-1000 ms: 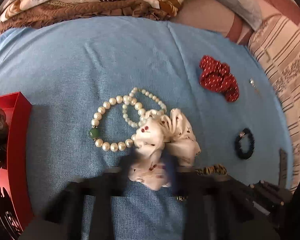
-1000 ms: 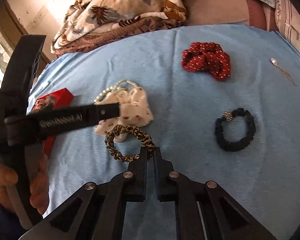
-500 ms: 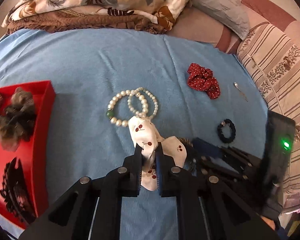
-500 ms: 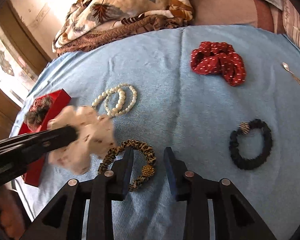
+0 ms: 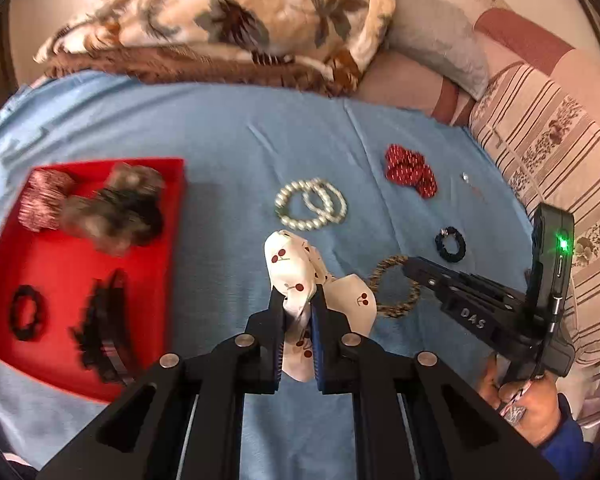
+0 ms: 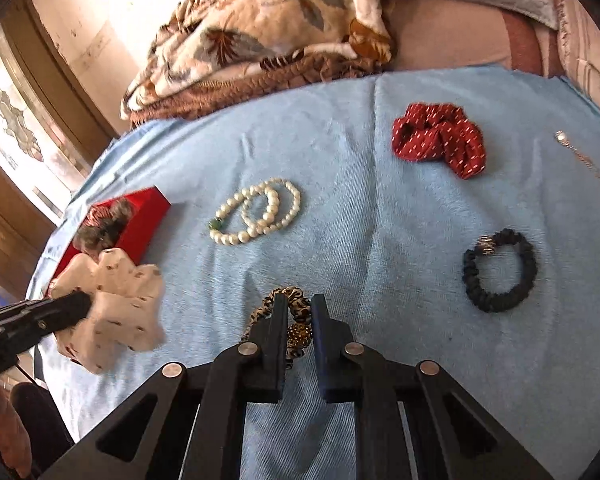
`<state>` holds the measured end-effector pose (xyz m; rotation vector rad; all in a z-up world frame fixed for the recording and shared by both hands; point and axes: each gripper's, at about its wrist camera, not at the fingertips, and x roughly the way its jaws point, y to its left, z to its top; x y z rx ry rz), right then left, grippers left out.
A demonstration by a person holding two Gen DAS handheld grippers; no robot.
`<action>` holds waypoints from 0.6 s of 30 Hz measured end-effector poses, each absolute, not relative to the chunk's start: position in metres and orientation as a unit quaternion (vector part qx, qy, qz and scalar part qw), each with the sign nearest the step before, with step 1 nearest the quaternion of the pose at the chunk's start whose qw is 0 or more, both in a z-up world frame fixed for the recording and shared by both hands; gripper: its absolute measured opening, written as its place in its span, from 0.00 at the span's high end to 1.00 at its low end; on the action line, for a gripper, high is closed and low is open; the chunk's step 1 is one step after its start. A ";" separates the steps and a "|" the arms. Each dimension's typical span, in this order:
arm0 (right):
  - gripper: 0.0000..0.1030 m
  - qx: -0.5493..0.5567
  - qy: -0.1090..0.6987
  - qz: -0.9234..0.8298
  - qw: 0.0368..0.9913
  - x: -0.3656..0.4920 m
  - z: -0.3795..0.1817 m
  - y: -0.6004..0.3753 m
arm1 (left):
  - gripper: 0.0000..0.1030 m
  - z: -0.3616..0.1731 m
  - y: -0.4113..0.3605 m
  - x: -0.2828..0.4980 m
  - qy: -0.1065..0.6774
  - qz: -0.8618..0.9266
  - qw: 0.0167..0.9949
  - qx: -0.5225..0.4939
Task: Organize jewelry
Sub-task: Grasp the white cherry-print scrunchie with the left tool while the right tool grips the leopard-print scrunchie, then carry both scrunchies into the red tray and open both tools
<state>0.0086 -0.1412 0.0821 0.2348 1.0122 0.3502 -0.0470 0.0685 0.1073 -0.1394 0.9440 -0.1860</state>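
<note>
The left hand-held gripper (image 5: 298, 312), clamped on the white cherry-print fabric scrunchie (image 5: 296, 280), should release only over the red rectangular tray (image 5: 100, 276), while the right hand-held gripper (image 6: 299, 322), having just closed, pinches the leopard-print scrunchie (image 6: 290, 304)

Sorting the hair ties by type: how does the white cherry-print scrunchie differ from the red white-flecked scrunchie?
The white cherry-print scrunchie is lifted, pinched in the left tongs; the red white-flecked scrunchie lies untouched on the blue cloth. One is pale with sparse cherries, the other dark red with dense flecks. Both are ruffled fabric.
</note>
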 end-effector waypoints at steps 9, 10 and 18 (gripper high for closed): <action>0.88 0.146 0.470 0.136 0.860 -0.039 0.090 -0.137 | 0.89 0.133 0.151 -0.076 0.404 -0.035 0.912 -0.062; 0.88 0.141 0.469 0.135 0.862 -0.043 0.093 -0.135 | 0.89 0.133 0.163 -0.076 0.403 -0.027 0.912 -0.069; 0.88 0.111 0.454 0.148 0.872 -0.052 0.132 -0.097 | 0.89 0.124 0.251 -0.067 0.399 0.028 0.909 -0.118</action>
